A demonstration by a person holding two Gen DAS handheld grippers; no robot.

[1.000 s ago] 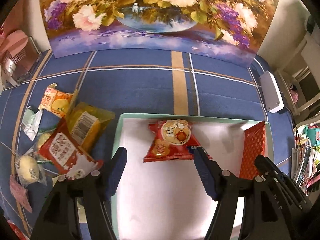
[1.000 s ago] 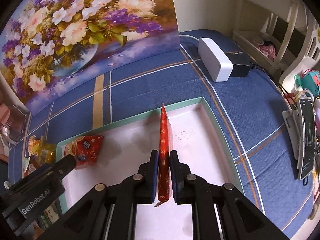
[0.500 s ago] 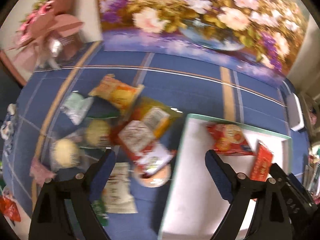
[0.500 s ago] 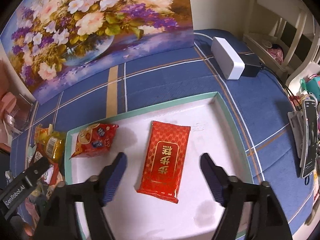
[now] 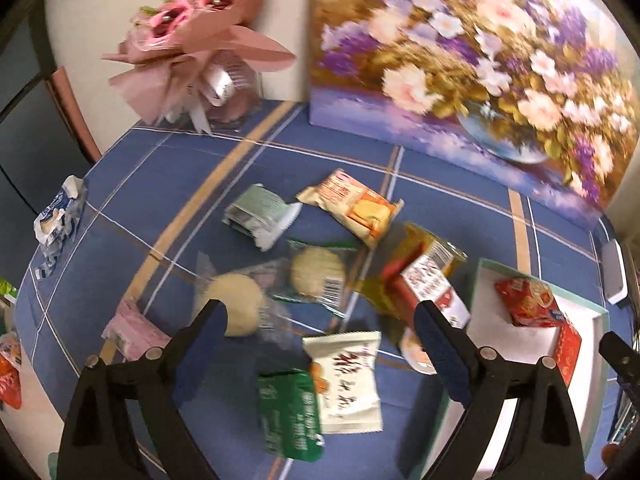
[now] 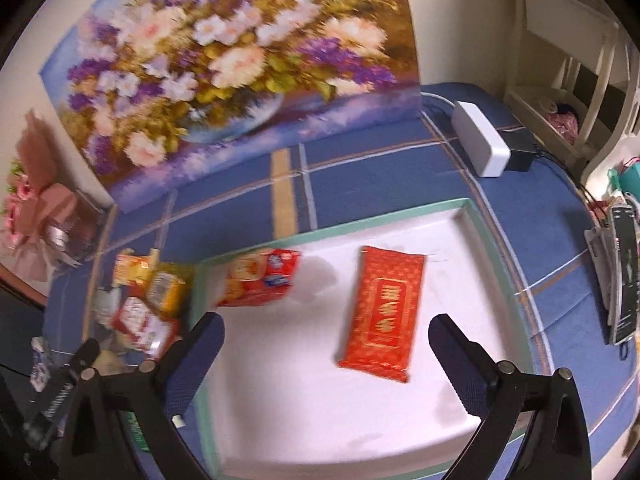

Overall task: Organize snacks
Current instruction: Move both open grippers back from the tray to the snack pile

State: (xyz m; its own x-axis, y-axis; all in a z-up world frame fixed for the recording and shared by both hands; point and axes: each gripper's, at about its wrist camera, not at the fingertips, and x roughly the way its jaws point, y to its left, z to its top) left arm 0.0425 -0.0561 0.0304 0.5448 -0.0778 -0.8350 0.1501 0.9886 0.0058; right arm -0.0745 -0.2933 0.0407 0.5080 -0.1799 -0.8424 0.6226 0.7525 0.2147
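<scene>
A shallow white tray with a mint-green rim (image 6: 404, 213) lies on the blue cloth. Inside it lie a flat red packet with gold print (image 6: 382, 310) and a red biscuit bag (image 6: 260, 278). My right gripper (image 6: 326, 354) hovers above the tray, its jaws opening wide and holding nothing. In the left wrist view, my left gripper (image 5: 320, 348) hangs over a pile of loose snacks left of the tray (image 5: 486, 266), its jaws opening with nothing between them: a white packet with red script (image 5: 348, 376), a green packet (image 5: 288, 412), two round cakes in clear wrap (image 5: 318, 272).
An orange cracker bag (image 5: 354, 208), a yellow bag (image 5: 430, 256) and a grey-green pouch (image 5: 260, 214) lie further back. A flower painting (image 6: 236, 60) stands behind. A pink bouquet (image 5: 192, 40) is at far left, a white box (image 6: 480, 144) at far right.
My right gripper let go of the red packet, which now lies flat in the tray, and lifted. My left gripper swung left from the tray to the snack pile and widened.
</scene>
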